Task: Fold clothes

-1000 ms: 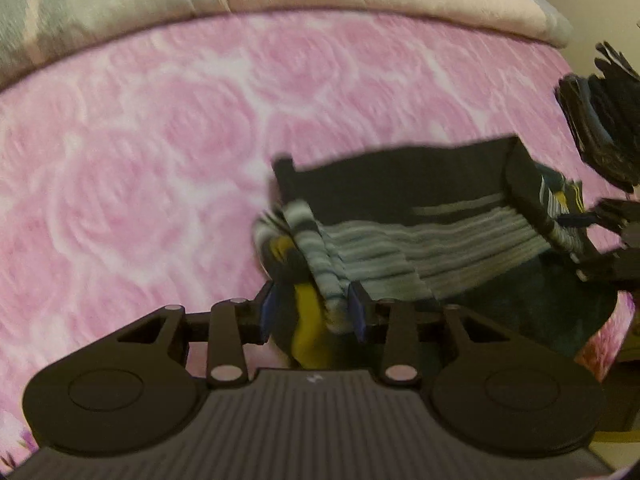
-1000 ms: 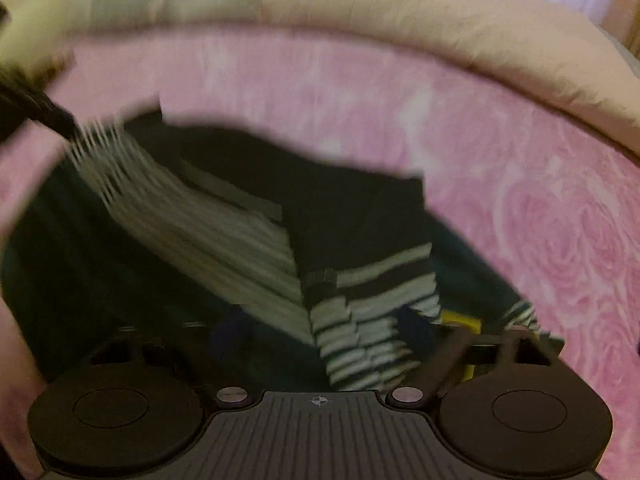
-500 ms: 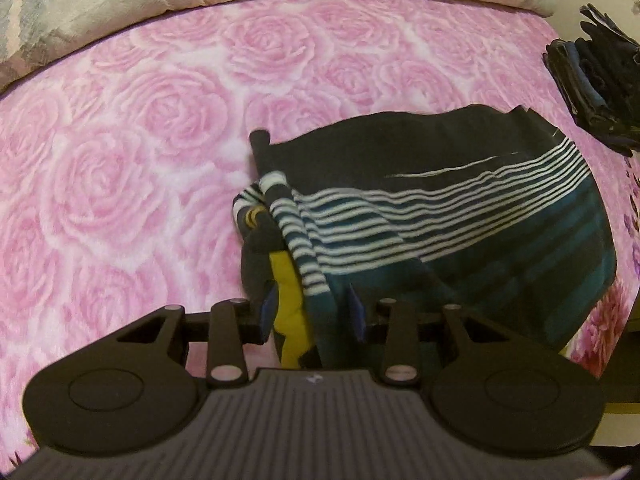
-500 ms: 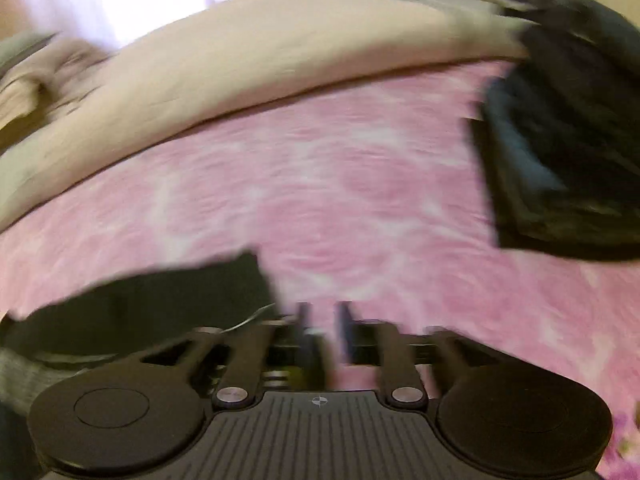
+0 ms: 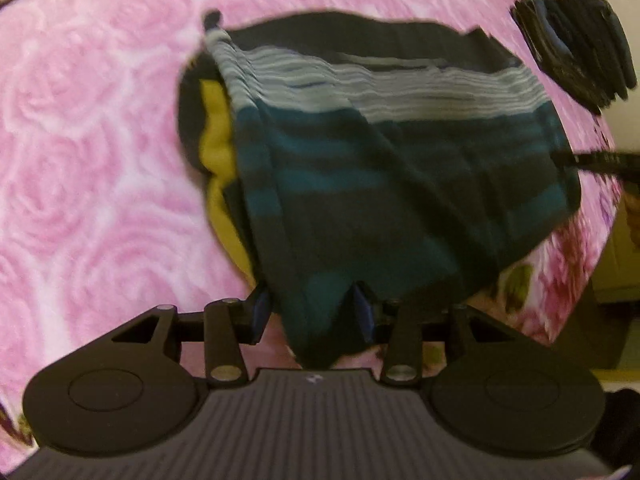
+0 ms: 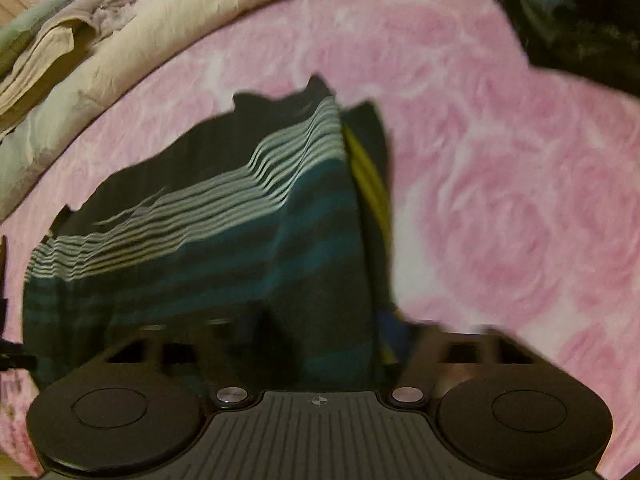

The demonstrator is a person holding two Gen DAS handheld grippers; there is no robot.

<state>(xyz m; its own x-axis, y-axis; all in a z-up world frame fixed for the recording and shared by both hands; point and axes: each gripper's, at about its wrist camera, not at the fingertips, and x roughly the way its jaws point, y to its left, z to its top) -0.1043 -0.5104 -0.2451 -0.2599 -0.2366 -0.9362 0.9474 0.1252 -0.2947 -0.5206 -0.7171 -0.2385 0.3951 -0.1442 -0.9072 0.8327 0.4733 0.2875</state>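
Left tongs (image 5: 310, 312) pinch the striped shirt's (image 5: 380, 168) hem; right tongs' (image 6: 320, 344) fingers blur, grip untellable.

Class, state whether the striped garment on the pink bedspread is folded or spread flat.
Folded. The striped garment lies doubled over itself, its yellow inner layer showing at the side edge.

bed: pink rose-print sheet (image 6: 500, 184) | beige duvet (image 6: 168, 24) | window light top-left
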